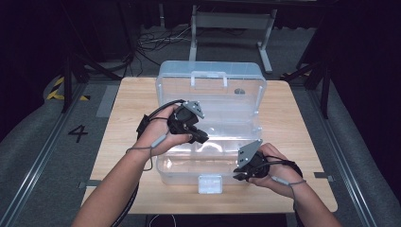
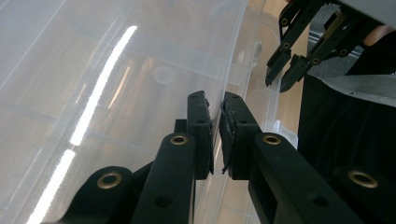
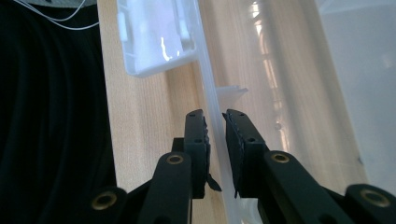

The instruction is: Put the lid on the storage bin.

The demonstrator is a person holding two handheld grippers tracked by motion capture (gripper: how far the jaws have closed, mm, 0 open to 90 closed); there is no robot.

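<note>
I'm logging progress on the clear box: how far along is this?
Done: the clear storage box sits on the wooden table with its lid swung up and back, latch hanging free. In hand: the left gripper pinches a thin inner wall; the right gripper straddles the front rim. Left: whatever follows opening; the box looks empty.
</note>
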